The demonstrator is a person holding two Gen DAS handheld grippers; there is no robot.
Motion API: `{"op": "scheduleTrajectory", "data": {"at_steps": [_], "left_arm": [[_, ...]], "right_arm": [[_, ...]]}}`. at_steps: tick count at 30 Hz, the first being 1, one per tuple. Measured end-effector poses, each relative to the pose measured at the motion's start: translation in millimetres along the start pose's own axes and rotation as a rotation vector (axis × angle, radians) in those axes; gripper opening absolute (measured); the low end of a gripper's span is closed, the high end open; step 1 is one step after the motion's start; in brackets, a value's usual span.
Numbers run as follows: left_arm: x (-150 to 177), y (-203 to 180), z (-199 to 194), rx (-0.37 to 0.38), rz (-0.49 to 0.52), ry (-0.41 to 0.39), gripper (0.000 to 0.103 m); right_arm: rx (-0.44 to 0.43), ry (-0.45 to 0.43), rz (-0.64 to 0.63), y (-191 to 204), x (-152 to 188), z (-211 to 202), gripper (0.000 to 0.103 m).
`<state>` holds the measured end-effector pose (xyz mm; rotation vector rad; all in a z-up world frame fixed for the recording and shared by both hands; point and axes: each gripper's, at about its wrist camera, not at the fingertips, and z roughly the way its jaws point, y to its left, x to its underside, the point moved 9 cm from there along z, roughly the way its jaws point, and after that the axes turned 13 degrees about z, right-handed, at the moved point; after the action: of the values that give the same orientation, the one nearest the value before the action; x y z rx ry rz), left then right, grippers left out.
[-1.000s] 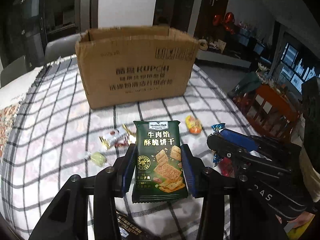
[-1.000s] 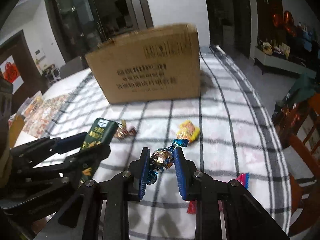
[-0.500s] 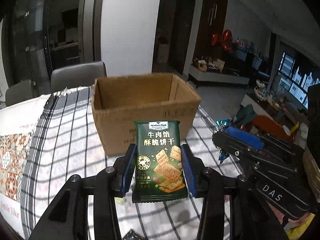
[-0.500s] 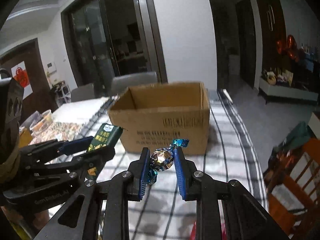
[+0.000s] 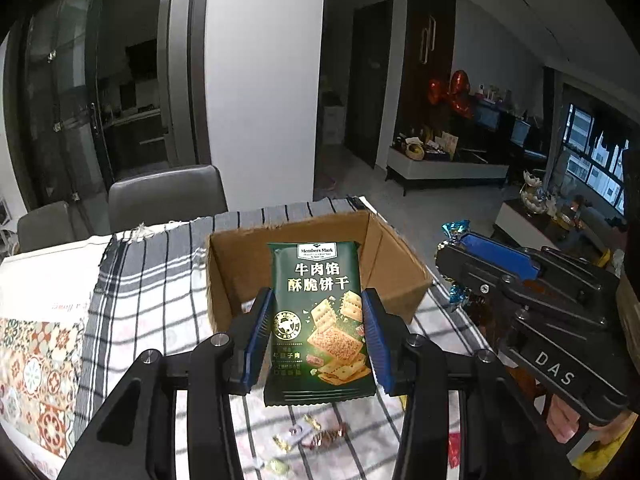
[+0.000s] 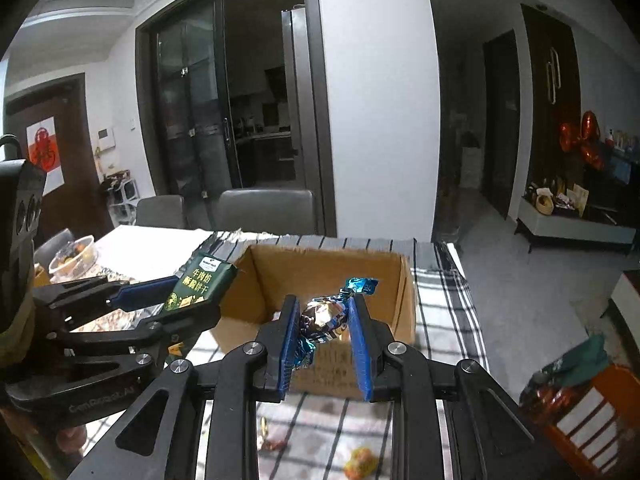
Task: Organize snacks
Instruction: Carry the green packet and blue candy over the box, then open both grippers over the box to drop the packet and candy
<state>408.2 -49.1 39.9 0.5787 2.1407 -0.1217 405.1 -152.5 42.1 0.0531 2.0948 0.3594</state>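
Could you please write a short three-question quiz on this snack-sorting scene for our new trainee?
1. True or false: the left gripper is shut on the green cracker packet.
2. What does the right gripper hold?
A. a yellow candy
B. a foil-wrapped candy with blue twisted ends
C. nothing
3. Fill in: both snacks are held above the checked tablecloth, in front of the open ____.

Key:
1. True; its blue pads press on both side edges of the packet.
2. B; the foil-wrapped candy sits between the pads, while a yellow candy lies on the cloth below.
3. cardboard box.
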Motion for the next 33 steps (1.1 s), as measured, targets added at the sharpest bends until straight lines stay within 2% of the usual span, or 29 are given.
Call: {"op": "scheduleTrajectory", "data": {"at_steps": [6, 12, 13, 14, 15, 16, 17, 19, 23, 28, 33], "left_arm": [[-25, 14, 30, 0.039, -0.034, 0.021, 0.044], [-33, 20, 54, 0.036, -0.038, 0.055, 0.044], [-33, 22, 56, 0.022, -0.046, 0.063, 0.046], [-32, 23, 57, 0.013, -0.05, 0.065, 0.055], [-31, 24, 57, 0.006, -0.048, 0.059, 0.059], [-31, 24, 55, -0.001, -0.047, 0.052, 0.062], [-31, 25, 53, -0.009, -0.044, 0.048, 0.065], [-27, 21, 47, -0.016, -0.03, 0.043, 0.068], [-15, 14, 36, -0.018, -0.017, 0.045, 0.068], [4, 6, 18, -0.06, 0.027, 0.042, 0.067], [21, -8, 1, -0.041, 0.061, 0.02, 0.066]], "right_arm": [[0.014, 0.024, 0.016, -8, -17, 32, 0.026], [0.033, 0.063, 0.022, -18, -19, 61, 0.027], [0.032, 0.066, 0.029, -19, -19, 63, 0.027], [0.049, 0.073, 0.04, -24, -18, 66, 0.029], [0.063, 0.076, 0.049, -27, -17, 67, 0.032], [0.066, 0.074, 0.057, -29, -17, 67, 0.041], [0.068, 0.072, 0.064, -30, -15, 65, 0.046], [0.065, 0.069, 0.07, -34, -14, 62, 0.046], [0.077, 0.063, 0.089, -40, -5, 49, 0.046], [0.107, 0.029, 0.065, -39, 9, 26, 0.046], [0.108, 0.025, 0.073, -39, 26, 7, 0.046]]}}
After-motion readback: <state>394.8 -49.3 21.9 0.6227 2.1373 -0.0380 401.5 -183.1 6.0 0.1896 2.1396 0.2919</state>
